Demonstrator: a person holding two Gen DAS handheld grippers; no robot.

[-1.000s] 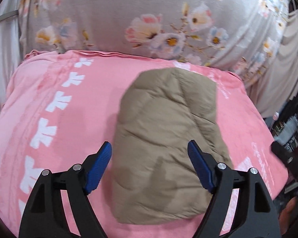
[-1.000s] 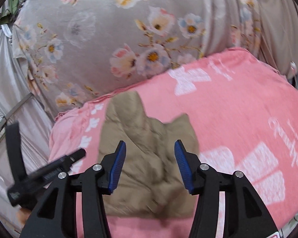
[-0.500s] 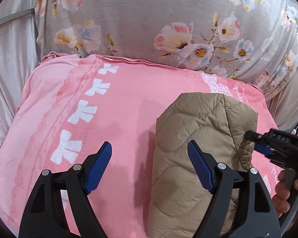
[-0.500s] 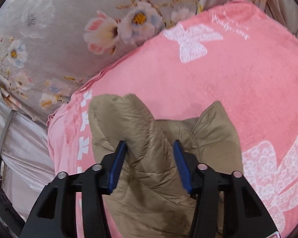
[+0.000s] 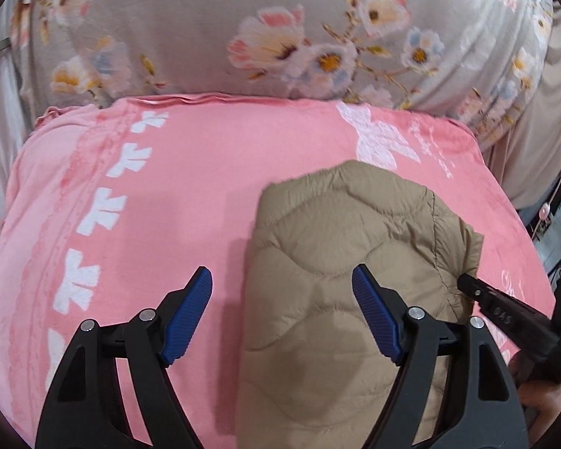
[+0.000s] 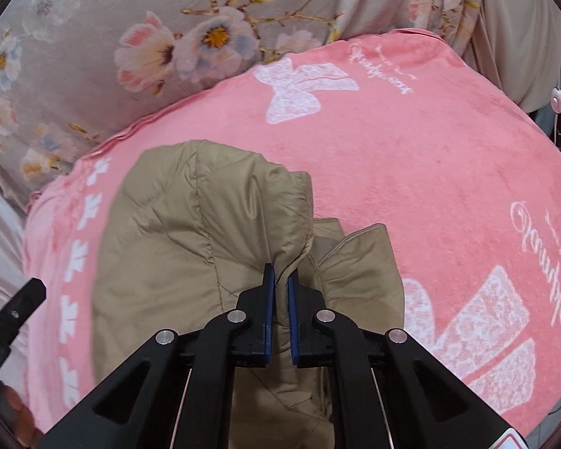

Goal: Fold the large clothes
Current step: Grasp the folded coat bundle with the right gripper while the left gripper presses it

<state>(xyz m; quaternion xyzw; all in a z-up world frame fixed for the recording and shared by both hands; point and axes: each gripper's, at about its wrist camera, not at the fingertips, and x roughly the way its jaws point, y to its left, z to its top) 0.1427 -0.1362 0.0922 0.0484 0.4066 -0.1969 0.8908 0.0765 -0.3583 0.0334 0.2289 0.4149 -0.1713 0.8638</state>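
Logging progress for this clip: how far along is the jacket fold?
Done: the tan jacket already lies as a compact folded bundle on the pink blanket. In hand: the right gripper is shut on a fold at the jacket's edge; the left gripper is open over its other side. Left: finishing the fold and releasing.

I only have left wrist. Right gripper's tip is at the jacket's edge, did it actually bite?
Observer: Yes. On right wrist, the right gripper is shut on a fold of the jacket.
Operator: Which part of it?
Observer: The right-hand edge of the top layer, where it bunches into a ridge between the pads.
Operator: Anything under that layer?
Observer: A second flap lies right of the pinch, flat on the blanket, outside the grip.
Operator: Left gripper?
Observer: Only a black tip shows at right wrist's left border; your view covers the open left gripper better.
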